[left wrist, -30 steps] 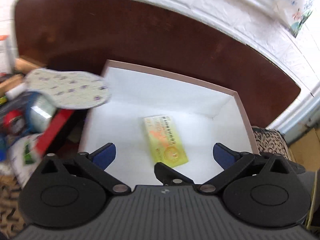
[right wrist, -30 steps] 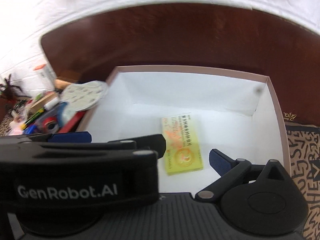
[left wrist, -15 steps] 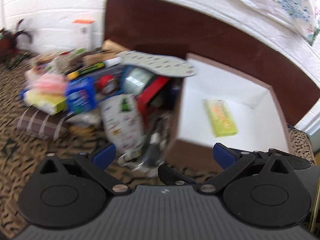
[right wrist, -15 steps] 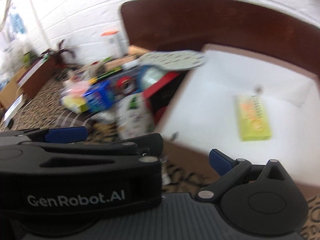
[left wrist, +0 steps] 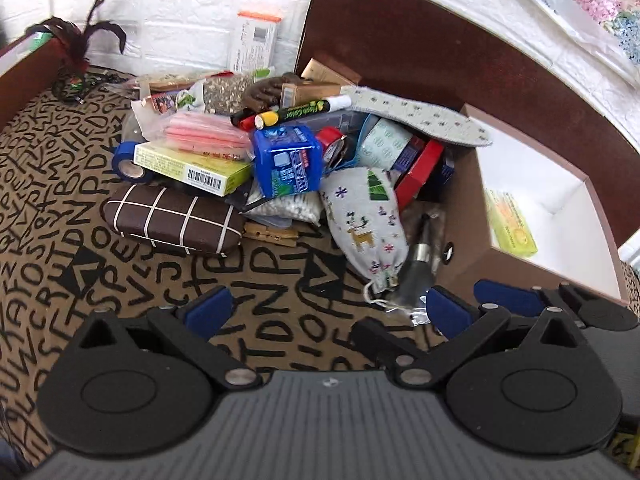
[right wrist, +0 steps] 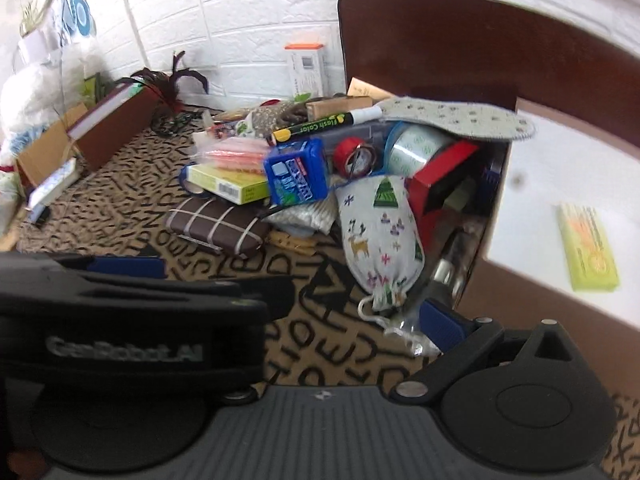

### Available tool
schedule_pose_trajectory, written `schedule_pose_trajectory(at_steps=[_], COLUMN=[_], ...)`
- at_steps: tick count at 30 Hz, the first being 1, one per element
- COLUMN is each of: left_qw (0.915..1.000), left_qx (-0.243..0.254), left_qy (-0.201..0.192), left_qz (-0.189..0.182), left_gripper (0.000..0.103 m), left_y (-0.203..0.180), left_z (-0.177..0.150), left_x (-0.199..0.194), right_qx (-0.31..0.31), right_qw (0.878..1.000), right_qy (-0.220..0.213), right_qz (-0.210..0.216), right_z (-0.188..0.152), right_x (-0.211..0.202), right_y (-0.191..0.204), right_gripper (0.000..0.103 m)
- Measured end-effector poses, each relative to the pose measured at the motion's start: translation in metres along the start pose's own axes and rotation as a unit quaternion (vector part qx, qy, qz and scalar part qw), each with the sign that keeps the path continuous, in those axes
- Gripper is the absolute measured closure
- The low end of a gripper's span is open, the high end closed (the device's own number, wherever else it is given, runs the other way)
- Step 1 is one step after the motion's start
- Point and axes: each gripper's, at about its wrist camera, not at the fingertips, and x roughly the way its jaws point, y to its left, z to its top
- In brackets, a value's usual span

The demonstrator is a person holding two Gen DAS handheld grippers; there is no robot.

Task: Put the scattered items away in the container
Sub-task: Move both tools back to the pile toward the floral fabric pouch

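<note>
A brown box with a white inside (left wrist: 468,216) (right wrist: 516,240) stands on the right and holds a yellow-green packet (left wrist: 510,222) (right wrist: 588,248). A heap of loose items lies left of it: a printed cloth pouch (left wrist: 366,220) (right wrist: 378,232), a blue box (left wrist: 288,160) (right wrist: 296,172), a brown checked case (left wrist: 172,220) (right wrist: 216,226), a yellow carton (left wrist: 192,166), a marker (left wrist: 304,112), an insole (left wrist: 420,118) (right wrist: 460,118). My left gripper (left wrist: 326,308) is open and empty above the mat before the pouch. My right gripper (right wrist: 288,292) is open and empty; the left gripper's body hides its left finger.
A letter-patterned mat (left wrist: 60,200) covers the table. A dark wooden headboard (left wrist: 440,40) stands behind the box. A white carton with an orange top (left wrist: 254,42) leans on the brick wall. A book (right wrist: 108,120), cardboard and a dark feathery plant (right wrist: 168,80) are at the far left.
Both grippers have pulled back from over the box and swung left, so the heap of items is now in front of them. Both stay open and empty.
</note>
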Motion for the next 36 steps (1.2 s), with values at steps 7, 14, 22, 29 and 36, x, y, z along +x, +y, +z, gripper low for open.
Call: schedule_pose_trajectory(at_steps=[7, 14, 22, 29, 36], left_qw=[0.999, 0.9973, 0.9943, 0.9914, 0.9862], left_qx=[0.013, 0.001, 0.003, 0.002, 0.005], left_qy=[0.012, 0.034, 0.059, 0.076, 0.106], left_qz=[-0.04, -0.064, -0.089, -0.107, -0.127], left_gripper=[0.002, 0.002, 0.008, 0.022, 0.039], left_y=[0.001, 0.0, -0.003, 0.002, 0.003], left_z=[0.011, 0.025, 0.039, 0.05, 0.054], left_x=[0.036, 0.071, 0.102, 0.122, 0.14], right_qx=[-0.009, -0.014, 0.003, 0.018, 0.018], right_qw=[0.999, 0.999, 0.998, 0.995, 0.992], right_qy=[0.01, 0.015, 0.046, 0.032, 0.031], right_qz=[-0.039, -0.041, -0.034, -0.093, -0.12], right_z=[0.006, 0.013, 0.012, 0.014, 0.014], right_x=[0.028, 0.055, 0.088, 0.098, 0.112], right_y=[0.003, -0.009, -0.015, -0.007, -0.009], right_gripper=[0.0, 0.009, 0.025, 0.036, 0.044])
